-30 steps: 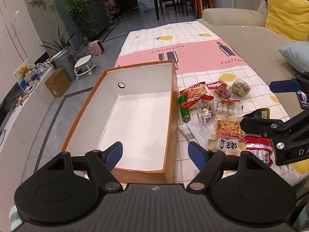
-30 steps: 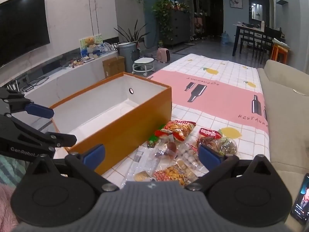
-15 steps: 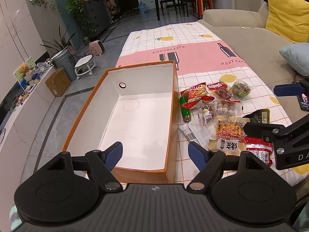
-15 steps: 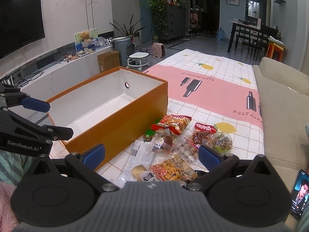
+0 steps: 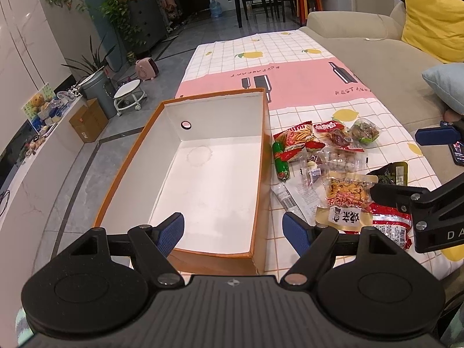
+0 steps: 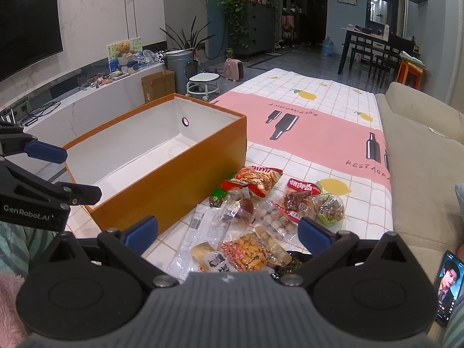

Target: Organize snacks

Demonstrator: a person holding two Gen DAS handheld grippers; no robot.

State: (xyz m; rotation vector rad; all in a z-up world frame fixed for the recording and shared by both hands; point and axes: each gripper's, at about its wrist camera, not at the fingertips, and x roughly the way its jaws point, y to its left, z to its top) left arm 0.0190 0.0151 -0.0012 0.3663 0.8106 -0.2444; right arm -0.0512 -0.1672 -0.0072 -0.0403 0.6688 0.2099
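An orange box (image 5: 261, 156) with a white, empty inside stands on the checked tablecloth; it also shows in the right wrist view (image 6: 174, 185). Several snack packets (image 5: 327, 162) lie in a pile to its right, among them a red chips bag (image 6: 258, 181), a green sausage (image 5: 280, 159) and an orange snack pack (image 6: 250, 250). My left gripper (image 5: 233, 233) is open and empty over the box's near end. My right gripper (image 6: 227, 230) is open and empty above the near side of the pile.
A beige sofa (image 6: 423, 168) with a yellow cushion (image 5: 432, 14) runs along the right. A phone (image 6: 448, 284) lies on it near me. A TV bench, a bin and a stool (image 6: 203, 84) stand left of the table.
Both grippers have drawn back and risen slightly, so the box and snacks sit a little farther off. Both stay open and nothing on the table has moved.
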